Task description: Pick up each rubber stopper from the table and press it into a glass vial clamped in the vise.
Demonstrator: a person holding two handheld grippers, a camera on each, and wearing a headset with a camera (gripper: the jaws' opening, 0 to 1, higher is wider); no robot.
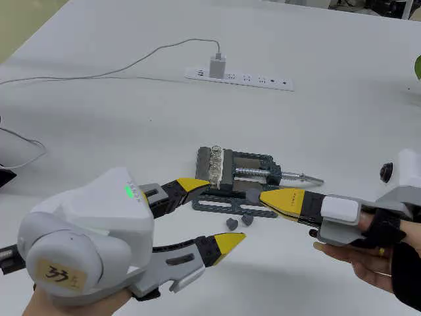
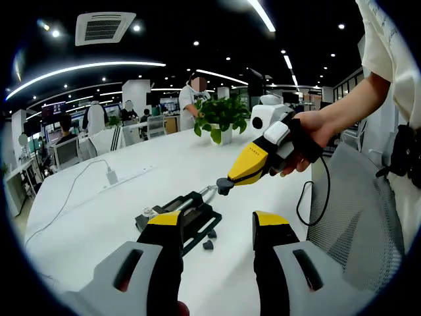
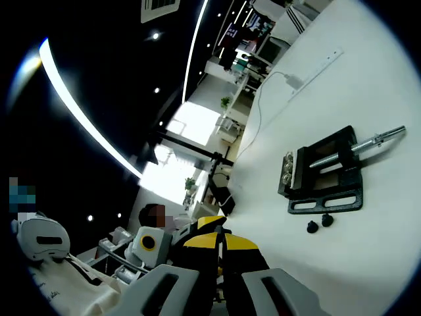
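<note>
Right tongs (image 1: 263,196) pinch a stopper (image 1: 252,195) near the vise (image 1: 253,172), vials (image 1: 215,160) lying left of and beyond the tip; left tongs (image 1: 223,210) spread alongside

An open-plan office: long white tables (image 2: 85,217), desk monitors (image 2: 66,153), a mesh office chair (image 2: 352,210), a potted plant (image 2: 220,117), a ceiling air vent (image 2: 102,27) and strip lights (image 2: 85,68) overhead.

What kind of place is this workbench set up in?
Probably an open-plan office or lab: desks with monitors, a ceiling air vent among recessed lights, and a potted plant on the long white table.
</note>
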